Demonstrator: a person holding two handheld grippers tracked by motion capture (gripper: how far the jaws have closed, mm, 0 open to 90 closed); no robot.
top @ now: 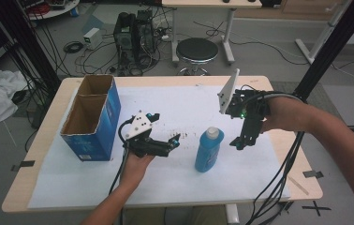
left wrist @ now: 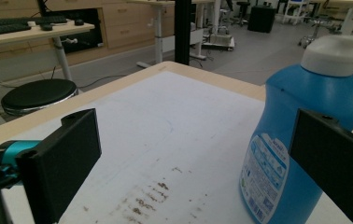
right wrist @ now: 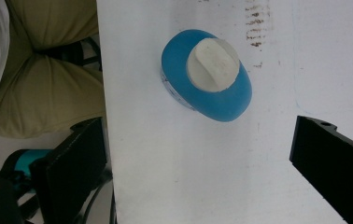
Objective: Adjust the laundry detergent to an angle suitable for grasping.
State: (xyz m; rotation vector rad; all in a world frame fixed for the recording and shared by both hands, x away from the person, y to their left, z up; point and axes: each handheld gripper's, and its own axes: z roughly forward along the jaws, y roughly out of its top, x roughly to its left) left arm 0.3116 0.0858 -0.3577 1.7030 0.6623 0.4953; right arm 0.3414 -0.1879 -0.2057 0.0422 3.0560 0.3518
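A blue bottle with a white cap [top: 209, 149] stands upright on the white sheet [top: 165, 187] near the table's middle. My left gripper [top: 173, 142] lies low to the bottle's left, pointing at it, jaws wide apart and empty. In the left gripper view the blue bottle [left wrist: 300, 140] stands close ahead on the right, partly behind the right jaw. My right gripper [top: 239, 143] hangs pointing down just right of the bottle, open and empty. From above in the right gripper view, the blue bottle [right wrist: 207, 74] shows its white cap, ahead of the open jaws.
An open blue cardboard box [top: 93, 117] stands on the table's left part. Brown smudges [top: 184, 133] mark the sheet behind the bottle. A black stool [top: 196, 50] and a computer tower [top: 133, 35] sit on the floor beyond the table's far edge.
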